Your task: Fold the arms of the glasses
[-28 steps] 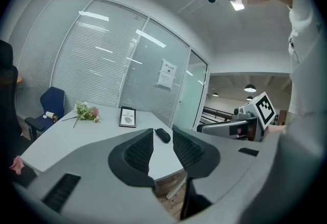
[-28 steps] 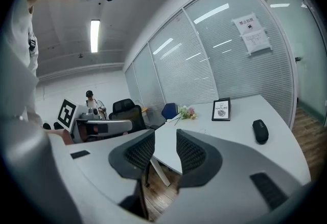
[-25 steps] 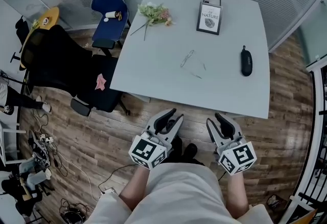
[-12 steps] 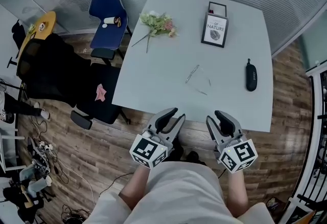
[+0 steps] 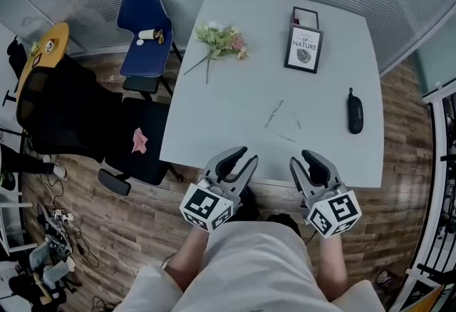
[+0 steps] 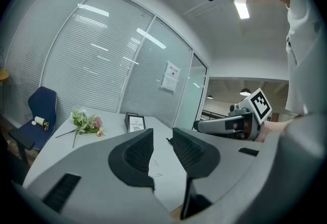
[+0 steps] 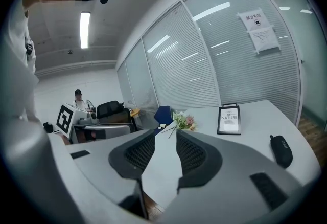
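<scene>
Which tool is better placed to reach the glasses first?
Right, by a little. The glasses lie on the table ahead of both tools; the right tool looks slightly nearer than the left tool. Both are open and empty.

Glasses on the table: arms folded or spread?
Spread: in the head view both thin arms of the glasses stick out from the frame across the table.

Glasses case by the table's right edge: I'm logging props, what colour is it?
Black; the glasses case shows best in the head view.
</scene>
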Motion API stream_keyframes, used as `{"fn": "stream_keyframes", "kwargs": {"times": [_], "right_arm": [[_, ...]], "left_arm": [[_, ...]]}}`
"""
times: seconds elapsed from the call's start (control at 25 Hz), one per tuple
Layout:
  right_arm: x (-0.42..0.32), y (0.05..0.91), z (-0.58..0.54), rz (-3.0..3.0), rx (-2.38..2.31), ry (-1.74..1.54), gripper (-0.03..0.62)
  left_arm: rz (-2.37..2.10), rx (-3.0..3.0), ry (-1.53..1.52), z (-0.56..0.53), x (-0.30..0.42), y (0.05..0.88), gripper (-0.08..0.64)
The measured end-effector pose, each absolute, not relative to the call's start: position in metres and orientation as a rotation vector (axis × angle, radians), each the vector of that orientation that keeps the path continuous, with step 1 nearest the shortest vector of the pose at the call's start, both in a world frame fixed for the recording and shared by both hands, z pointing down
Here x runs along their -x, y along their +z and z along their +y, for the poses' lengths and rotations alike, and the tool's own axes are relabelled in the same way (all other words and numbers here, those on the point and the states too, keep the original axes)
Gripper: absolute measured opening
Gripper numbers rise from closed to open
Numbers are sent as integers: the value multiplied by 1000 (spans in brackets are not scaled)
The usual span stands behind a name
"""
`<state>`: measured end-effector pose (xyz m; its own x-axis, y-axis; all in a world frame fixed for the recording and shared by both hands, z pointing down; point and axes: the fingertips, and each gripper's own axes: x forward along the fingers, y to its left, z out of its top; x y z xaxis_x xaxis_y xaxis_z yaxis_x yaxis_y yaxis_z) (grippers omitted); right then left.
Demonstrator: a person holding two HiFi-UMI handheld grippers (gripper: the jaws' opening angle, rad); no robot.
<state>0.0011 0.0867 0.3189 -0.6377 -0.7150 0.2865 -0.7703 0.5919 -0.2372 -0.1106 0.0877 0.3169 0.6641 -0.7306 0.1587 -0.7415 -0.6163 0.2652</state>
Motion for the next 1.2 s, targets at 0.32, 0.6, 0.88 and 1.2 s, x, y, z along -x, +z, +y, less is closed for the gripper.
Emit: {"fn": "stream_keyframes", "kwargs": {"times": [0.32, 0.6, 0.88, 1.2], "right_arm": [[13, 328, 80, -2622, -1258, 527, 137], [9, 340, 76, -2589, -1243, 578, 137], [8, 341, 51, -2616, -1183, 573, 137], [-17, 354, 8, -2605, -1095, 562, 133]], "left_arm": [[-1140, -2572, 43, 76, 123, 323, 126], [-1133, -2552, 56, 71, 118, 331, 126], [-1211, -2515, 55, 58, 122, 331, 126], [-1310, -2466, 44, 36, 111, 318, 126]]}}
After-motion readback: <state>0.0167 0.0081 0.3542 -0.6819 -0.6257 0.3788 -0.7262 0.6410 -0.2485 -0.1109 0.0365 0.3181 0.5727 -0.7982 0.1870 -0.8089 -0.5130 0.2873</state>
